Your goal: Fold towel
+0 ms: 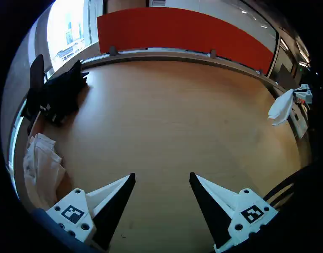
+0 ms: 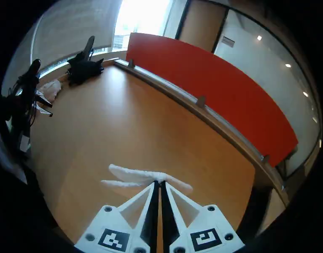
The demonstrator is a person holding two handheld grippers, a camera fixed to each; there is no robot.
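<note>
A white towel (image 2: pixel 136 175) is pinched along its edge between the fingertips of my right gripper (image 2: pixel 160 183), which is shut on it above the wooden table (image 2: pixel 119 126). In the left gripper view the same towel (image 1: pixel 282 109) hangs bunched at the far right, under the right gripper (image 1: pixel 304 93). My left gripper (image 1: pixel 161 177) stands open over bare table (image 1: pixel 170 118), with nothing between its fingers. It is well apart from the towel.
A pile of white cloths (image 1: pixel 41 166) lies at the table's left edge, with a black bag (image 1: pixel 60 95) behind it. A red partition (image 1: pixel 178 31) runs along the table's far side. The bag (image 2: pixel 83 65) and cloth pile (image 2: pixel 49 89) show far left.
</note>
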